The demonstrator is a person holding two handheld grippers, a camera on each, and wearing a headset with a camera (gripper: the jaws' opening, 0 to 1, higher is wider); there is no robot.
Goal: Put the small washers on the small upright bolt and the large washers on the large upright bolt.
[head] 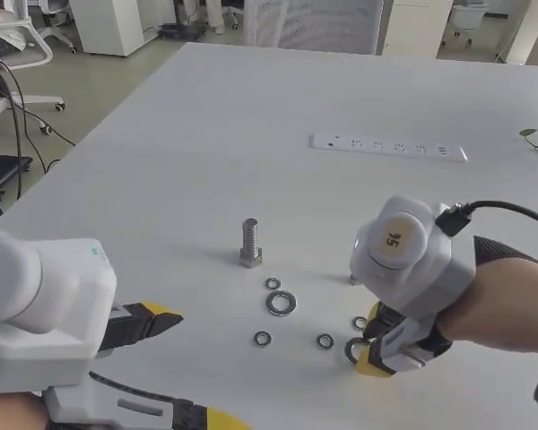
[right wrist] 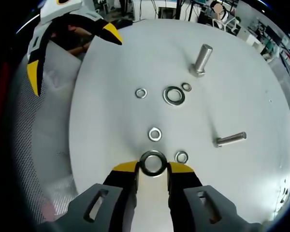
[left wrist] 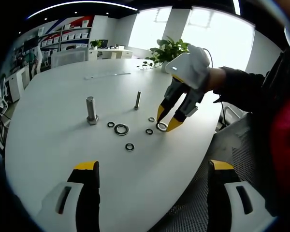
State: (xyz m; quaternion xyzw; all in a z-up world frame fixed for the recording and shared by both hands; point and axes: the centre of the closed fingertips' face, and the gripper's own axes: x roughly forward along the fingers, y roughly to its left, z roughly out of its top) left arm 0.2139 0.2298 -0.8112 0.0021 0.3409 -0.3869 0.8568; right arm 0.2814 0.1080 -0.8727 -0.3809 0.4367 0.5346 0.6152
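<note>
Straddling the large washer (right wrist: pixel 152 163) lying flat at near right of the surface (head: pixel 206 134) with right gripper (right wrist: pixel 153 167) fingers narrowed around it, grip unclear, holding left gripper (left wrist: pixel 153 165) fingers wide and empty, risking flicking it into the small washer (right wrist: pixel 181 156) alongside.

Round pale-yellow sticker (head: pixel 394 240) atop white housing of right gripper (head: pixel 363 351): handwritten number "56", lying sideways in head view. Red-and-blue wall graphic (left wrist: pixel 63 24) in left gripper view: too blurred to read.
</note>
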